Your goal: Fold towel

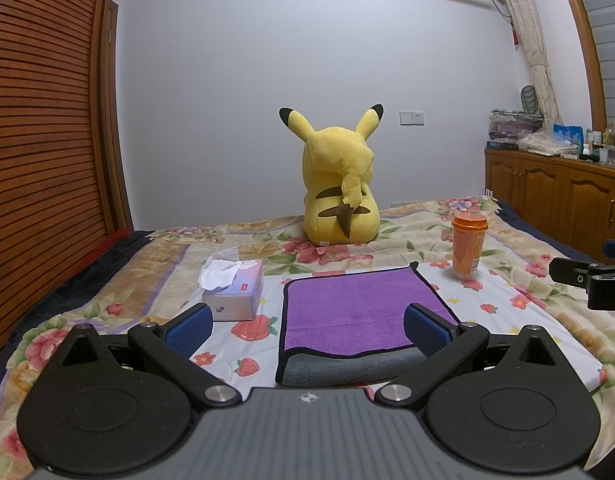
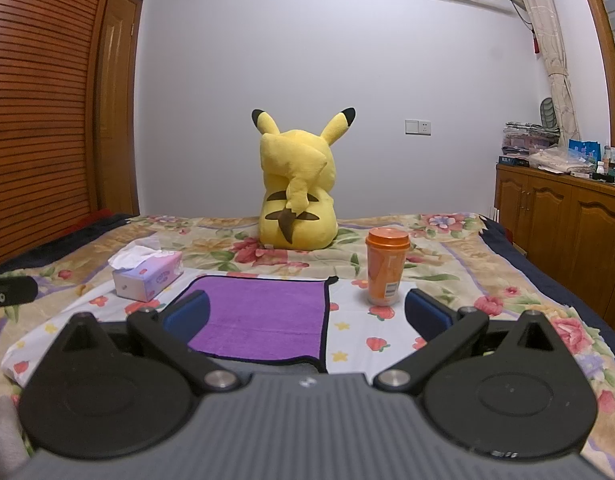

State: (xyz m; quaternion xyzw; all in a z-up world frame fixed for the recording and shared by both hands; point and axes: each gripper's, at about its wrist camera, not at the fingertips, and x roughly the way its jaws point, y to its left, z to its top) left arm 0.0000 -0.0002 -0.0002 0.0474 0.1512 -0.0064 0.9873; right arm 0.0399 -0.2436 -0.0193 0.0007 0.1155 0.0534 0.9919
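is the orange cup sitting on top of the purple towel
No, the orange cup stands on the floral sheet to the right of the purple towel, with bare sheet between them.

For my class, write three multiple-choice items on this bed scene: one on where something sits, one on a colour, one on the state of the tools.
1. Where is the tissue box, seen from the tools?
A. left of the towel
B. on top of the towel
C. on the cabinet

2. What colour is the towel's upper face?
A. green
B. purple
C. white

3. How do the two tools stand?
A. both shut on the towel
B. one shut on the cup
C. both open, holding nothing

Answers:
1 A: the tissue box sits left of the towel.
2 B: the face is purple, with grey showing beneath.
3 C: left tool and right tool have their jaws spread wide, with nothing held.
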